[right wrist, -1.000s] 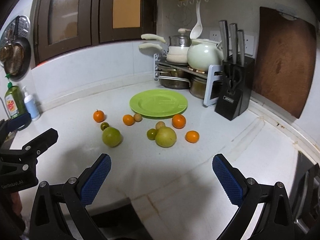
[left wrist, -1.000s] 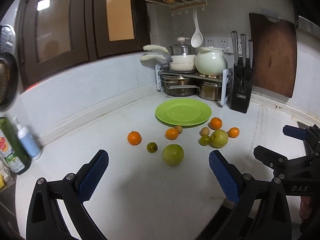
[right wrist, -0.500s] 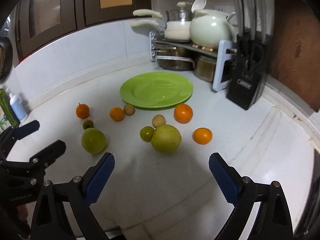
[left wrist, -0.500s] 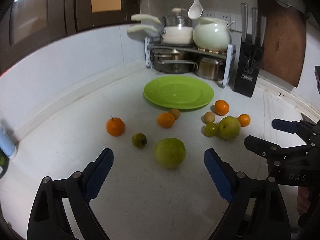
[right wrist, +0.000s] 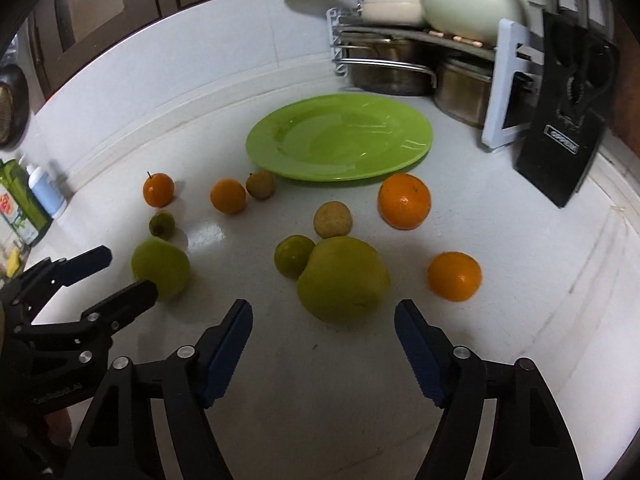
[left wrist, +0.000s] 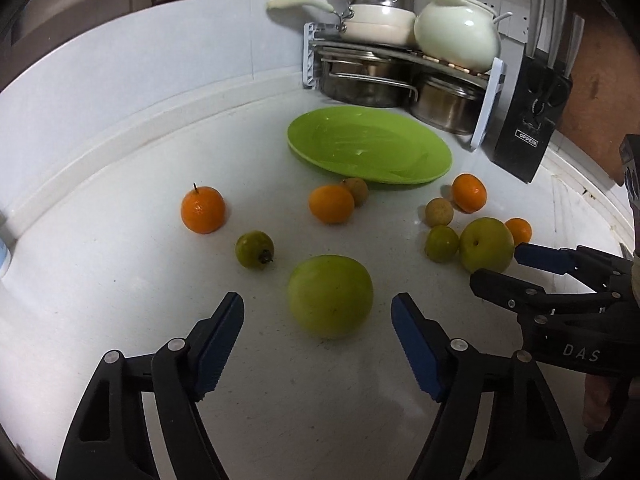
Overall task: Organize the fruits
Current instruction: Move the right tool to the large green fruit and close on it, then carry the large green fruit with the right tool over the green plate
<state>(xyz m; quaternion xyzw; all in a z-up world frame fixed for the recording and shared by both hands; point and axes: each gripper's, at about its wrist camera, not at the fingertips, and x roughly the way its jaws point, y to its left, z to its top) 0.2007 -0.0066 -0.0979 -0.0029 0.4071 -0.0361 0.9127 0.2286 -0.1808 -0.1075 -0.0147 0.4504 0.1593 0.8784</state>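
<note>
Both tools closing in on the big green fruits

Left tool (left wrist: 318,344) and right tool (right wrist: 324,350), still apart and narrowing, each face a green fruit (left wrist: 330,296) (right wrist: 343,285) on the desk (left wrist: 120,280); centre it before squeezing.

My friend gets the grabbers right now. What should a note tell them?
Left gripper: jaws closing, nothing pressed yet, the big green fruit just ahead of its pads.
Right gripper: jaws closing too, empty, in front of the other big green fruit.
Oranges, small green fruits and small brown fruits lie loose on the counter.
Green plate: nothing on it yet.
Done: no fruit sorted. Left: all of it.
</note>
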